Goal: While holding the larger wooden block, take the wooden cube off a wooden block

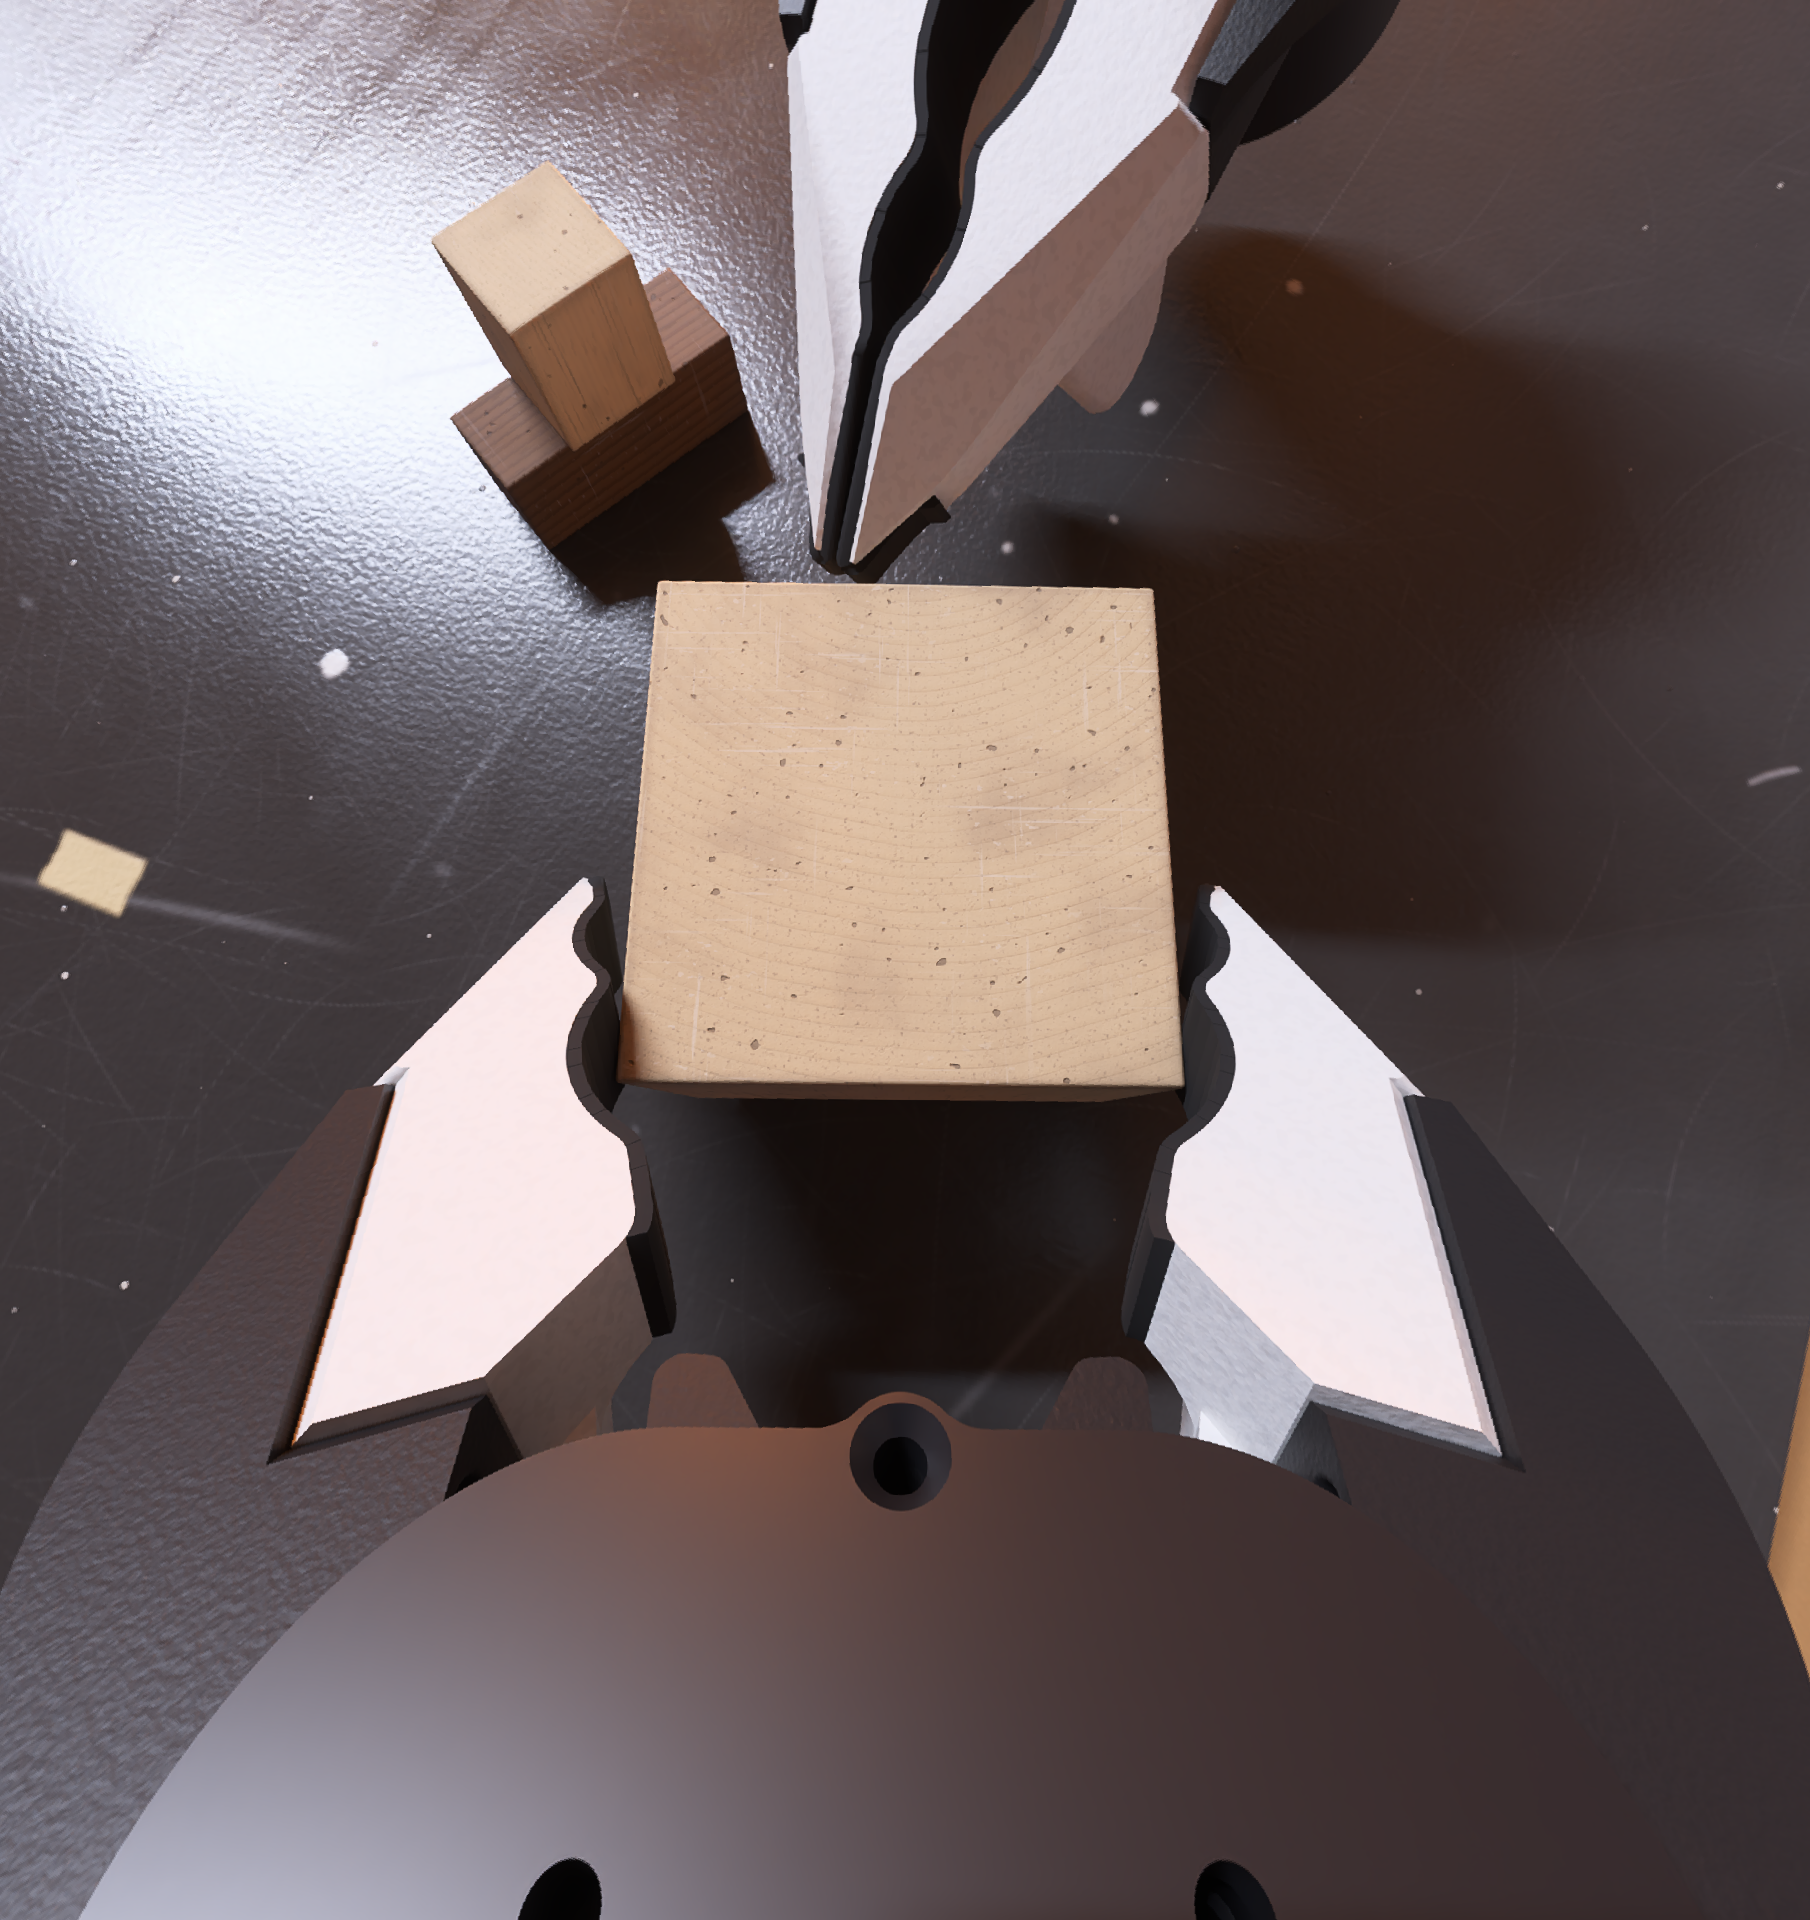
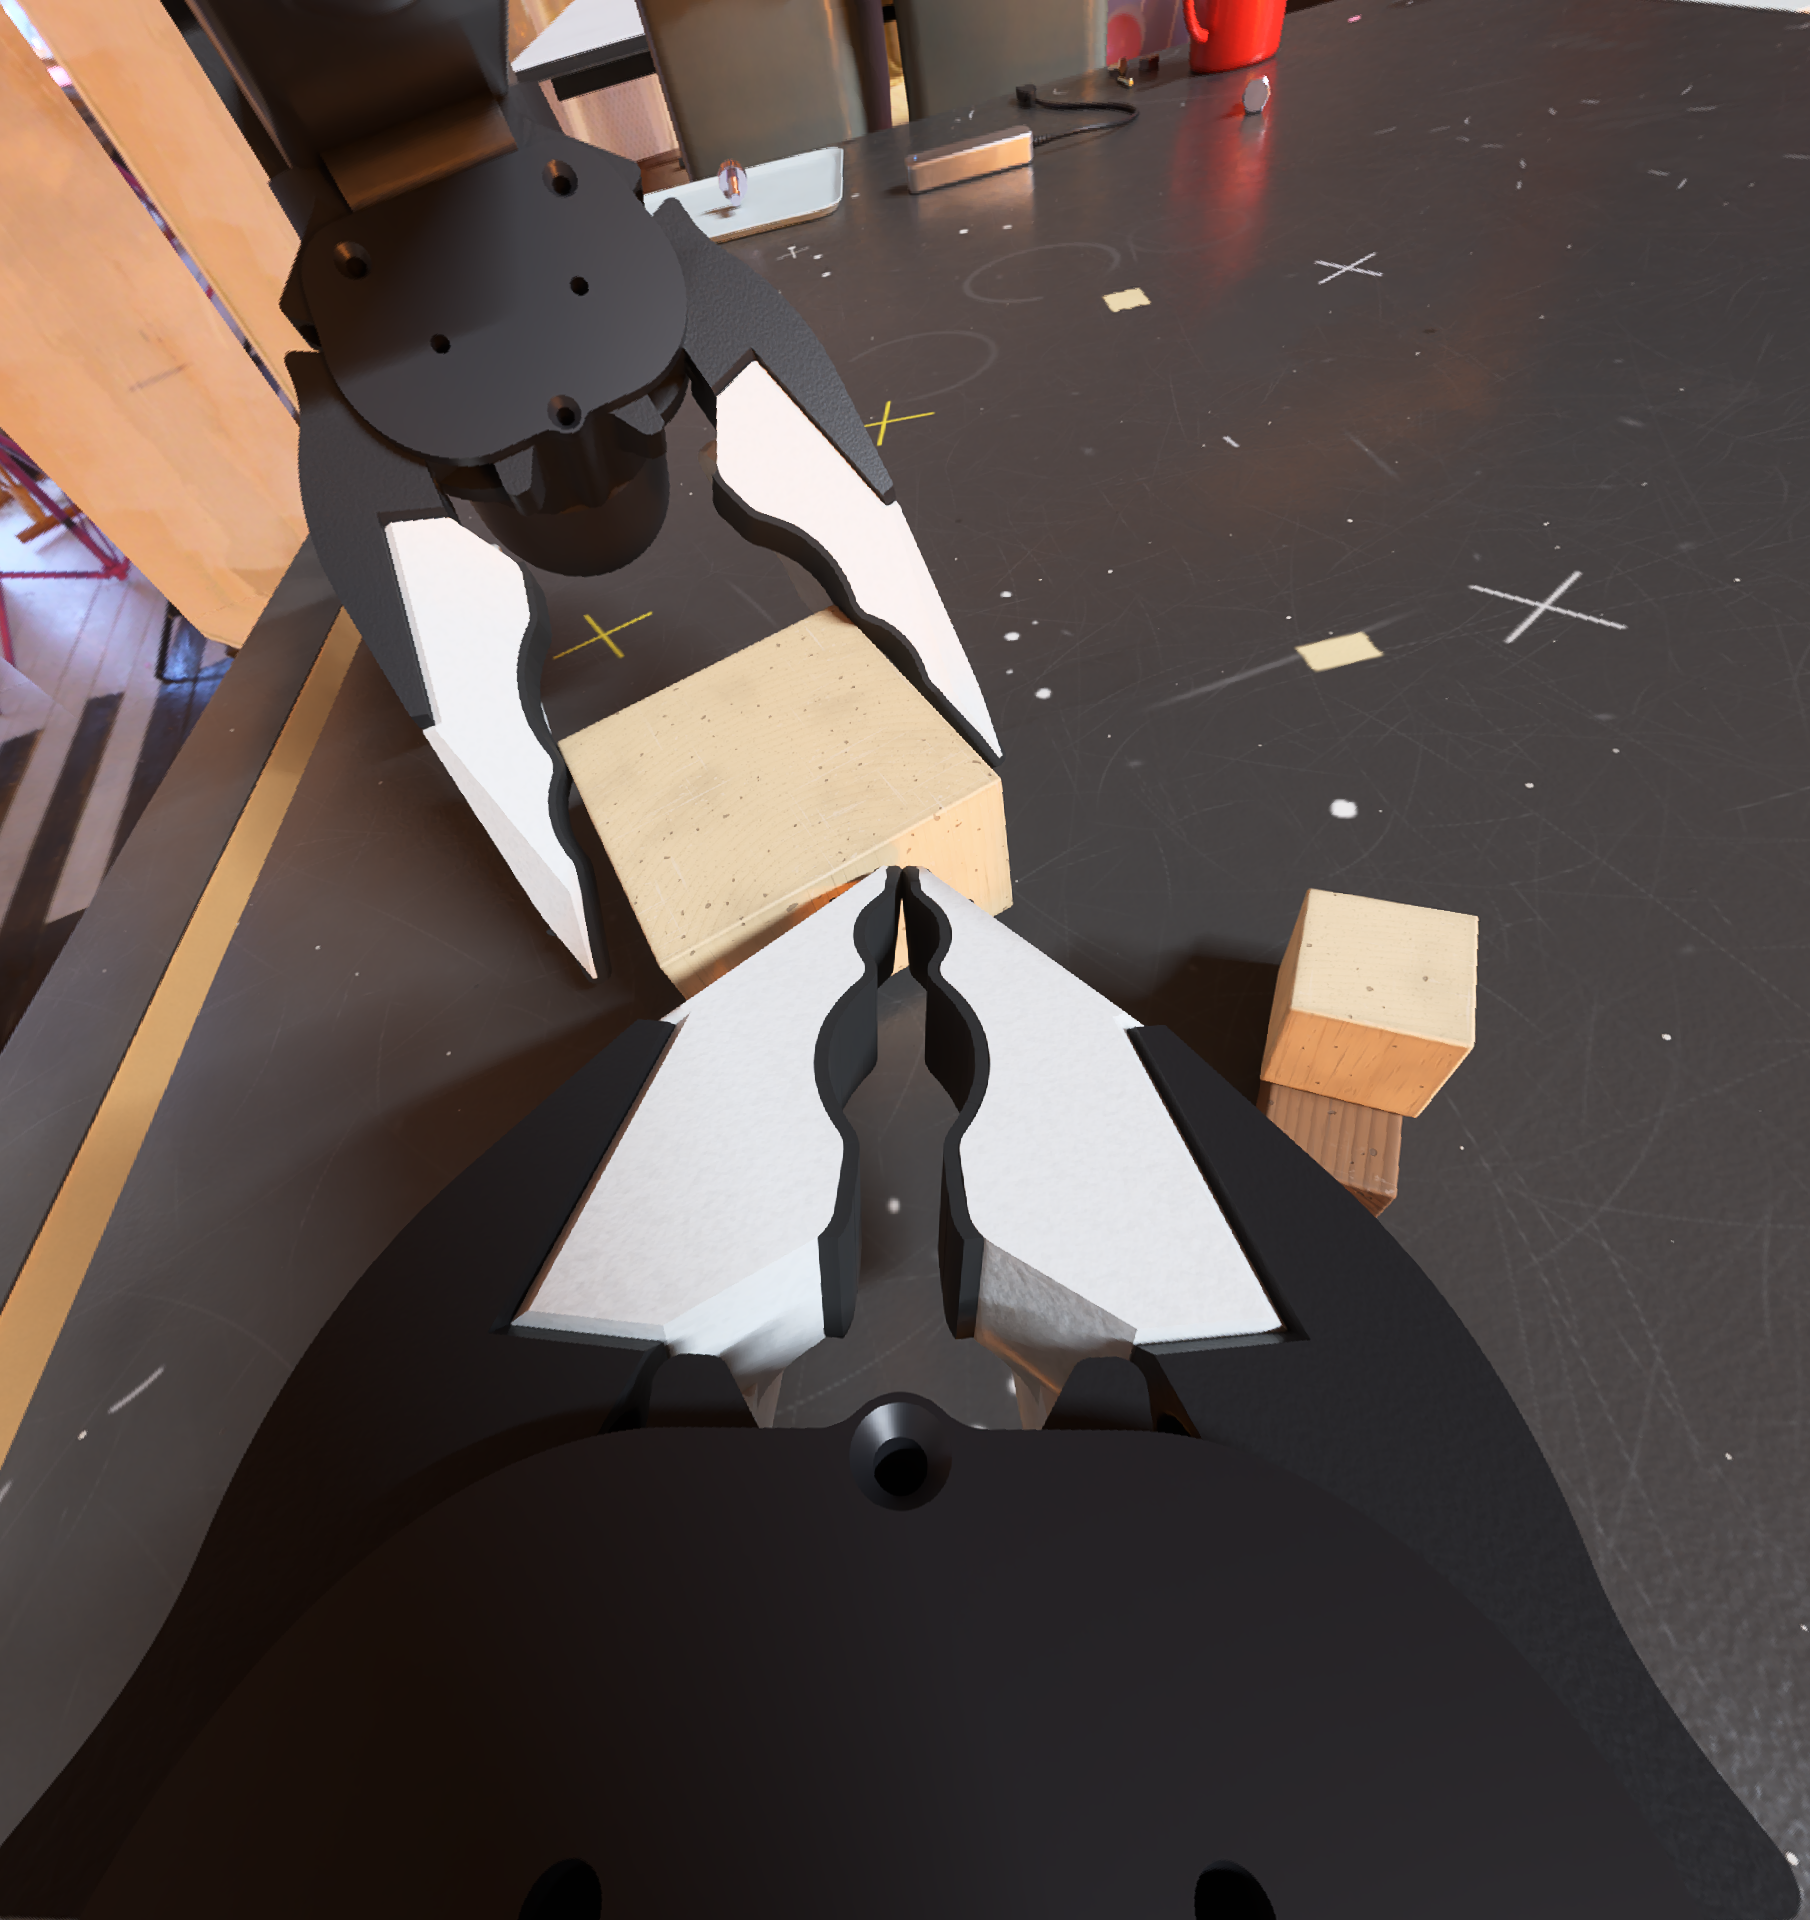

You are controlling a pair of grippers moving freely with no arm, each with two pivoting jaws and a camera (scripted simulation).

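Note:
The larger wooden block (image 1: 896, 831), pale and square-topped, sits on the dark table; it also shows in the right wrist view (image 2: 766, 769). My left gripper (image 1: 899, 885) clamps its two sides, and from the right wrist view (image 2: 792, 860) it straddles the block. My right gripper (image 2: 901, 873) is shut and empty, its tips just over the big block's edge; in the left wrist view (image 1: 839, 556) it hangs at the block's far edge. The wooden cube (image 2: 1379, 997) stands on a smaller, darker wooden block (image 2: 1337, 1153) to the right gripper's right, untouched; the cube (image 1: 558, 301) and dark block (image 1: 620, 457) also show in the left wrist view.
The table's edge (image 2: 101, 1195) runs close on the left, with wooden panels (image 2: 80, 312) beyond. At the far end stand a red mug (image 2: 1233, 31), a silver box with a cable (image 2: 968, 156) and a white tray (image 2: 776, 192). Bits of tape (image 1: 90, 871) lie flat on the table.

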